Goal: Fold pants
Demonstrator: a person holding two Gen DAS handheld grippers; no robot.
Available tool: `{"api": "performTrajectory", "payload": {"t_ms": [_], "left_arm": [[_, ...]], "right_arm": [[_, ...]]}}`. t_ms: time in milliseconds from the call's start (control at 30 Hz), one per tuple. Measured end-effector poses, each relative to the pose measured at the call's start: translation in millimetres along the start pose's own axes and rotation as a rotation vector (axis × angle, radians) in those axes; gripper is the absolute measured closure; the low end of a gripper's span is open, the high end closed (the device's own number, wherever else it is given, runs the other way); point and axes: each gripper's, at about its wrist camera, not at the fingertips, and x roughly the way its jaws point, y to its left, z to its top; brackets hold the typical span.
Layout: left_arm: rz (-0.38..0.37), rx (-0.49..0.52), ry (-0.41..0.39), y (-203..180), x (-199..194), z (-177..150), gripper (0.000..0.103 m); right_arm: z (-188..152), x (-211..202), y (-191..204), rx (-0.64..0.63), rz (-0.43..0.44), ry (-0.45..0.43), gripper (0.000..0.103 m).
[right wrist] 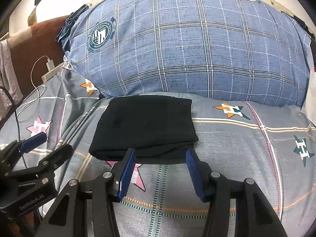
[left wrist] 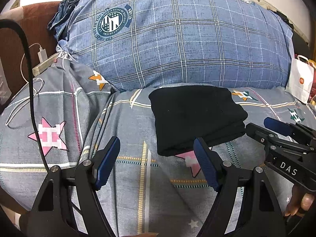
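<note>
Left wrist view: black pants (left wrist: 195,116), folded into a thick compact rectangle, lying flat on the grey star-print bed cover (left wrist: 126,122), just in front of the big blue plaid pillow (left wrist: 177,37). Long axis running from the near stacked edge toward the pillow, skewed a little to the left at the far end in this view; layered fold edges facing the camera and the right side. Left gripper (left wrist: 158,154) open, jaws wide apart, nothing between them (only bed cover below); right-hand blue pad just at the near left corner of the pants, contact not clear. Right gripper (left wrist: 262,126) beside the pants' right near corner, fingers apart, empty. Part of a hand (left wrist: 300,205) visible at the lower right edge.

Right wrist view: same pants (right wrist: 146,124) straight ahead, near folded edge just past the fingertips of the right gripper (right wrist: 161,153), jaws partly open and straddling that edge's middle stretch without clamping it. Left gripper (right wrist: 45,144) at lower left, apart from the pants. White charger and cable (right wrist: 50,64) off to the left by the brown headboard (right wrist: 37,45).
</note>
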Motion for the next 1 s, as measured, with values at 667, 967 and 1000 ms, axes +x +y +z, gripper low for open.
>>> {"api": "performTrajectory", "payload": {"t_ms": [667,967,1000], "left_arm": [[-0.003,0.013,0.008,-7.9,0.4,1.0,0.025],[-0.007,0.025,0.006,-13.0,-0.5,0.1,0.025],[-0.008,0.027,0.000,-13.4,-1.4,0.2,0.025]], "right_arm": [[-4.3,5.3,3.1,-0.022,-0.008,0.023,0.052],[-4.9,5.2,2.6,-0.012,0.005,0.030,0.052],[-5.1,4.9,2.9,-0.012,0.006,0.030,0.052]]}}
